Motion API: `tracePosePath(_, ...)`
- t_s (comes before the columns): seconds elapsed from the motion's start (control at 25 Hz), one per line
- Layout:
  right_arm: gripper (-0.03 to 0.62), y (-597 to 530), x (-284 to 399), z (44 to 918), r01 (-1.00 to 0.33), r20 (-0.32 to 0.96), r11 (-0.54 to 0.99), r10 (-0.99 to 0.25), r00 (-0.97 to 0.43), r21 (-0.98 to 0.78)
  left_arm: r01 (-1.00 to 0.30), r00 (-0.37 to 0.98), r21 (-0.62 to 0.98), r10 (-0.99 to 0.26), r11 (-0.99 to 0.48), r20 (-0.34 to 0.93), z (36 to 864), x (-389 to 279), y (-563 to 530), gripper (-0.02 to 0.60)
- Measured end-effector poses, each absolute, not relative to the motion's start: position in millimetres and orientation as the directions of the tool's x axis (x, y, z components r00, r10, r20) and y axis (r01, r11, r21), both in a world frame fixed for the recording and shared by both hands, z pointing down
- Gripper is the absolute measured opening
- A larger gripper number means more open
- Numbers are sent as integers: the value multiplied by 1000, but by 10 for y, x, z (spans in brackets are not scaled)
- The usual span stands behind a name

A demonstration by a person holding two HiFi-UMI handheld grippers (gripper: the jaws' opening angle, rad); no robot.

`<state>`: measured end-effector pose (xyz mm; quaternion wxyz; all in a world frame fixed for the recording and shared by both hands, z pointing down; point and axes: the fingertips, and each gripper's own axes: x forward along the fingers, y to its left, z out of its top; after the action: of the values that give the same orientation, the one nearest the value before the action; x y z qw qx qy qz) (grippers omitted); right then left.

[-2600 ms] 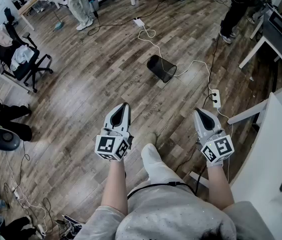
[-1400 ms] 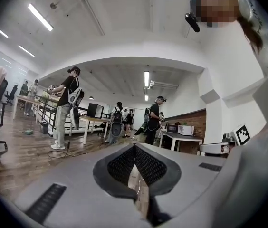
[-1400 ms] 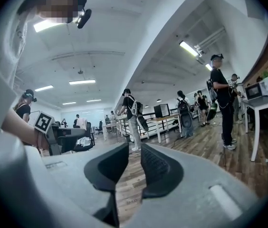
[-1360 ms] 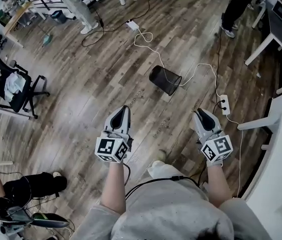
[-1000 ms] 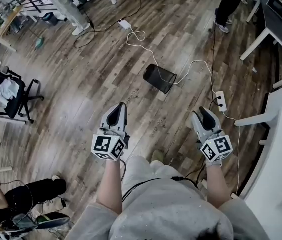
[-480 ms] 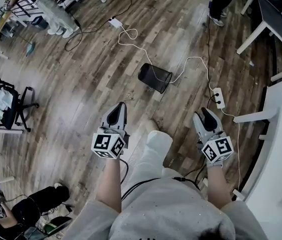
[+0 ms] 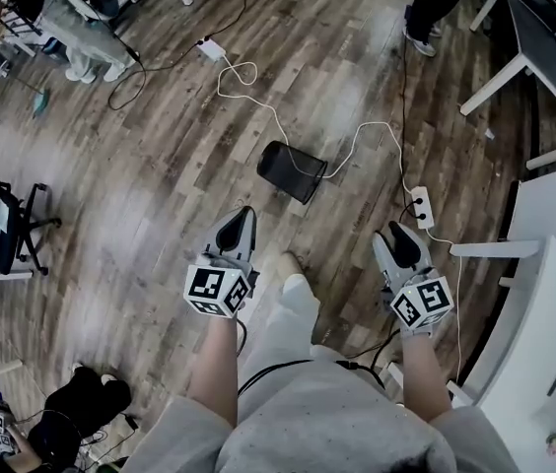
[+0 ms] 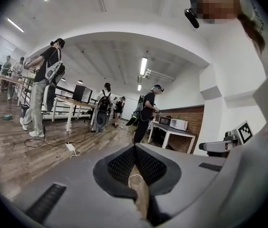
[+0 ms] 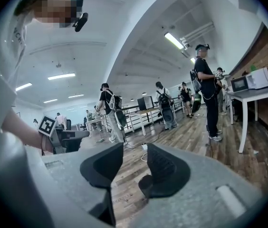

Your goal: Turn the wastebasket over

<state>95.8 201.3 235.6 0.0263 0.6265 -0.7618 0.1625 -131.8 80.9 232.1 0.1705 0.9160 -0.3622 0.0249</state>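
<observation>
The wastebasket [image 7: 291,170], a black mesh bin, lies on its side on the wooden floor in the head view, its mouth toward the left. My left gripper [image 7: 243,215] hovers short of it, a little to its left, jaws shut with nothing held. My right gripper [image 7: 396,235] hangs farther right, near the cable. Its jaws have just been opening and stand apart with nothing between them. In the left gripper view the left gripper [image 8: 135,151] has its pads pressed together. The right gripper [image 9: 135,152] shows a clear gap in its own view. Neither gripper view shows the basket.
A white cable [image 7: 357,136] runs past the basket from one power strip [image 7: 421,205] to another [image 7: 209,47]. A white desk [image 7: 544,313] stands at the right. An office chair [image 7: 2,225] is at far left. My own leg and shoe [image 7: 293,284] reach forward between the grippers. Other people stand at the back.
I have walked forward: the basket has come nearer to both grippers and slid left in the head view. A leg has stepped out between the grippers.
</observation>
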Motion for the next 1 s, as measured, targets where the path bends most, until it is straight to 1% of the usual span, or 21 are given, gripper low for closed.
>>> tracePosePath(0.36,152,1353,1051,2673,-958,322,159,-918,-232,-239,-651,755,339,-625,-679,197,2595,-1067,170,-2)
tracePosePath(0.76,152,705,1110,2985,-951,380,177,-886,-267,-255,-661,744,378,-632,-648,217,2906,-953,-374,-2)
tracePosePath(1.0,152,506,1214,3258,-946,399,199,-870,-291,-256,-618,777,421,-599,-664,195,3154,-713,-487,-2)
